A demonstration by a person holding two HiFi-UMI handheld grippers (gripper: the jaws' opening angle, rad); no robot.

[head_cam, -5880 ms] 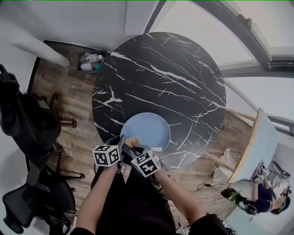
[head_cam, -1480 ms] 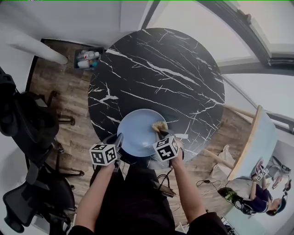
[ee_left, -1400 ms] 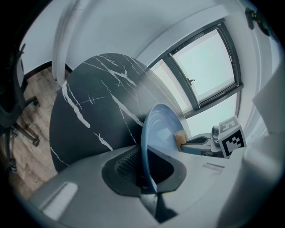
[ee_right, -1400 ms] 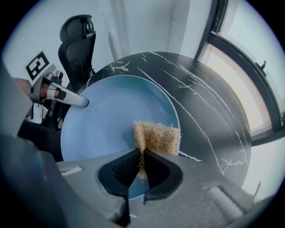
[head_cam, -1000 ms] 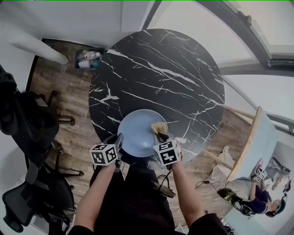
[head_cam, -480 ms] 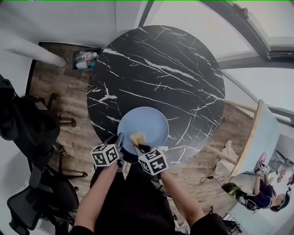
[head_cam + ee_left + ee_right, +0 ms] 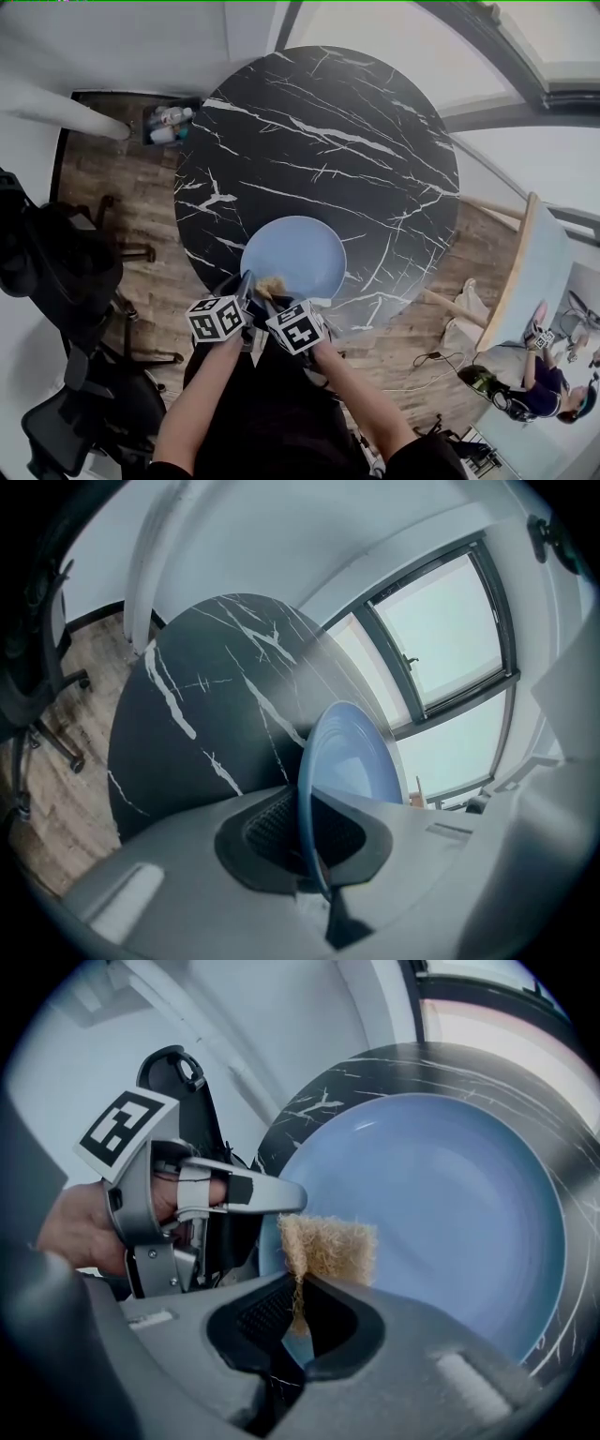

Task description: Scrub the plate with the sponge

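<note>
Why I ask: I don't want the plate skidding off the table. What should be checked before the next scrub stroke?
1. Grip of the left tongs on the plate: ok, shut on its near rim.
2. Grip of the right tongs on the sponge: ok, shut on it.
3. Sponge against the plate's face: ok.
4. Room between sponge and left tongs: not ok, they are nearly touching, so stroke away from them.
5. Plate fully on the table: cannot tell, it lies at the near edge.
6. Rest of the plate bare: ok.
</note>
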